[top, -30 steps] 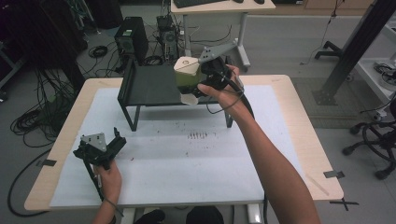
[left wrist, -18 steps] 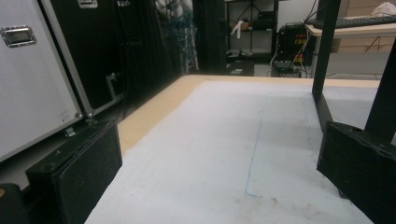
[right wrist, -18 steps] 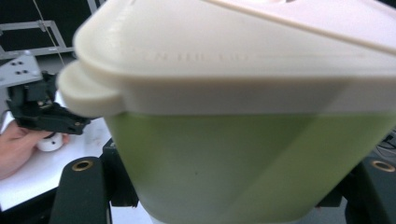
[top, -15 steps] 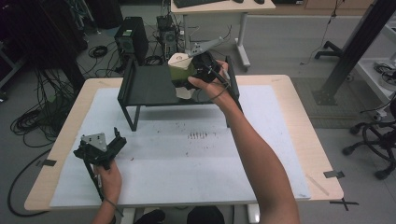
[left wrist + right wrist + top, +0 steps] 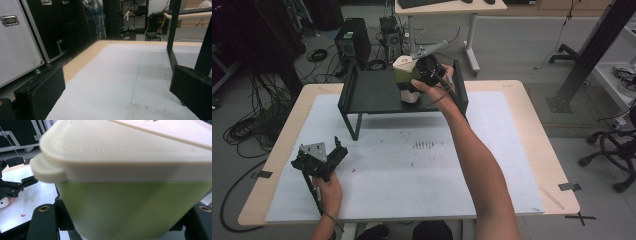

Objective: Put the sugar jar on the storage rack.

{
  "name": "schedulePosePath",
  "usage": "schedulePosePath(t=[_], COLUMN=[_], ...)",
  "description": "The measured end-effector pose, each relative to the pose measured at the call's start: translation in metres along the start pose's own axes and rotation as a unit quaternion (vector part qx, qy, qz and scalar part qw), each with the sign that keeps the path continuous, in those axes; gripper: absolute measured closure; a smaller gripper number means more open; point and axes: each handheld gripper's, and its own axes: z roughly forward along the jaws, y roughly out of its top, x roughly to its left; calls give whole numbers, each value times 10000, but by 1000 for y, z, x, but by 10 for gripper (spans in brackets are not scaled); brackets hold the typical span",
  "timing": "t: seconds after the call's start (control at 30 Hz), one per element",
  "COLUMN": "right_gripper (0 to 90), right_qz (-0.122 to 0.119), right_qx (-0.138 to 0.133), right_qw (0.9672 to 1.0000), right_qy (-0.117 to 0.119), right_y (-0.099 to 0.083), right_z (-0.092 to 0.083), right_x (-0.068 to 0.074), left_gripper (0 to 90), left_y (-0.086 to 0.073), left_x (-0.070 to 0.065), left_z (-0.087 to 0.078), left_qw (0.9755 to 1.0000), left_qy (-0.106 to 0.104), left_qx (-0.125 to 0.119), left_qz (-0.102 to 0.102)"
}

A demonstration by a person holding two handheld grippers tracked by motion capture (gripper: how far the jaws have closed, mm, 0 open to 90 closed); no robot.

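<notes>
Fingers of your right gripper (image 5: pixel 414 80) stand clamped on the upright green container (image 5: pixel 404 80), poised over the black shelf (image 5: pixel 372 92); your left gripper (image 5: pixel 323 161) idles, jaws apart.

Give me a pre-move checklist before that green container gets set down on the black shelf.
1. Right gripper shut on the green container: ok.
2. Container upright, cream lid seated: ok.
3. Black shelf bare at the left of the container: ok.
4. Container bottom resting on the shelf: cannot tell, the hand hides it.
5. Left gripper away from the shelf, jaws open with nothing between them: ok.
</notes>
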Motion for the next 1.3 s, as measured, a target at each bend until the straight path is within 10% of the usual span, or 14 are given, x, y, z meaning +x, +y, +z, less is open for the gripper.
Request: schedulePosePath(t=[1.3], right_gripper=[288], right_qz=[115], right_qx=[9], right_qw=[9999], right_qy=[-35], right_y=[-5], right_z=[12], right_x=[-5], left_gripper=[2], left_y=[0], left_x=[-1], left_z=[0], left_qw=[10000], left_qy=[-10], left_qx=[-9], left_qz=[49])
